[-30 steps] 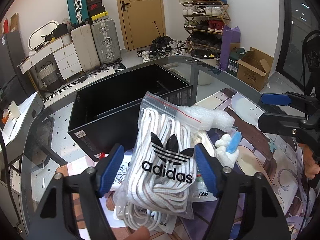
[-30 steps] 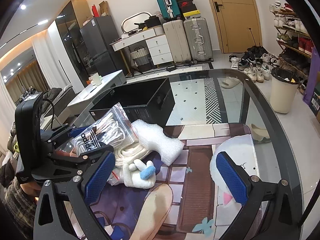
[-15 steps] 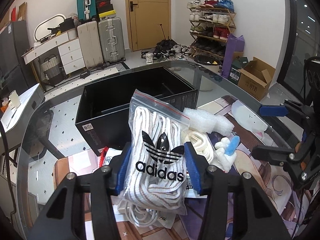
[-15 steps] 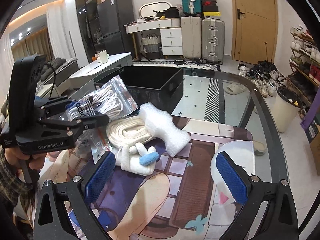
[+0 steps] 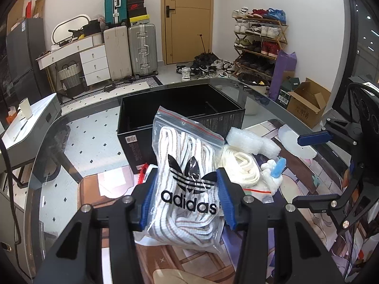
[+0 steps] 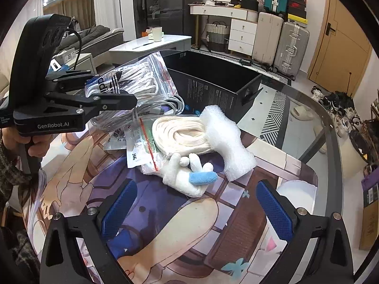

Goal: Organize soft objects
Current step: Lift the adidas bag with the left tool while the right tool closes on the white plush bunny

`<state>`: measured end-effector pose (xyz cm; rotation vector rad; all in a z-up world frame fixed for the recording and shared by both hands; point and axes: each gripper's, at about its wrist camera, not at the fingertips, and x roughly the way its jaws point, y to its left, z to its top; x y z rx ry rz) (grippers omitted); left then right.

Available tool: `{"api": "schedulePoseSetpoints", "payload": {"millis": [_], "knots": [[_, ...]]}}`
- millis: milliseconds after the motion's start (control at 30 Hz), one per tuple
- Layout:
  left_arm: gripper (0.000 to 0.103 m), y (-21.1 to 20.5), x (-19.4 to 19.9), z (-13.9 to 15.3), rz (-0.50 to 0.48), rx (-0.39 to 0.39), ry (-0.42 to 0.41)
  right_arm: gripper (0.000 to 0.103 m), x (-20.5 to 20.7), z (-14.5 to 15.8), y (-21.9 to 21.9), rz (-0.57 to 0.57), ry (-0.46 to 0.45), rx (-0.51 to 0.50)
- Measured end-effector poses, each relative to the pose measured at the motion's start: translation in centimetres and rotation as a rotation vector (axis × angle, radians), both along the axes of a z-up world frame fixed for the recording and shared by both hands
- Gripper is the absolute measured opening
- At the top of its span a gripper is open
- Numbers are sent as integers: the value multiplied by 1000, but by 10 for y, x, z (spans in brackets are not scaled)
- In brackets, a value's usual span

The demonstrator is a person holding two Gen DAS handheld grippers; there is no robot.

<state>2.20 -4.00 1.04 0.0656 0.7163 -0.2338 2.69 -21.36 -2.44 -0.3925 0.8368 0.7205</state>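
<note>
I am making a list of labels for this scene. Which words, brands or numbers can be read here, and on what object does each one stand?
"adidas", with the trefoil logo: on the zip bag of white laces held in the left tongs.
"GenRobot.AI": on the body of the left tongs, right wrist view.
"666" (seen upside down): on the small white label under the zip bags.
White print on the black box: too small to read.
Print on the brown cardboard box: blurred.

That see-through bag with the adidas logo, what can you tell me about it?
The clear plastic zip bag has a red seal strip along its top and a black adidas trefoil printed on the front. It is stuffed with coiled white cord. The left claw squeezes its lower half between blue pads, holding it upright in front of the open black box.
</note>
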Motion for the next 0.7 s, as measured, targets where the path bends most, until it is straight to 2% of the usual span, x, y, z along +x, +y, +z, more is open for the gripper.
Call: {"api": "schedulePoseSetpoints", "payload": {"millis": [233, 567, 700], "knots": [[46, 21, -12, 0, 69, -24, -1, 102, 1, 0, 15, 134, -19, -76], [46, 34, -25, 1, 126, -39, 5, 102, 16, 0, 26, 272, 10, -47], [46, 36, -27, 1, 131, -38, 6, 102, 23, -10, 34, 308, 44, -92]]}}
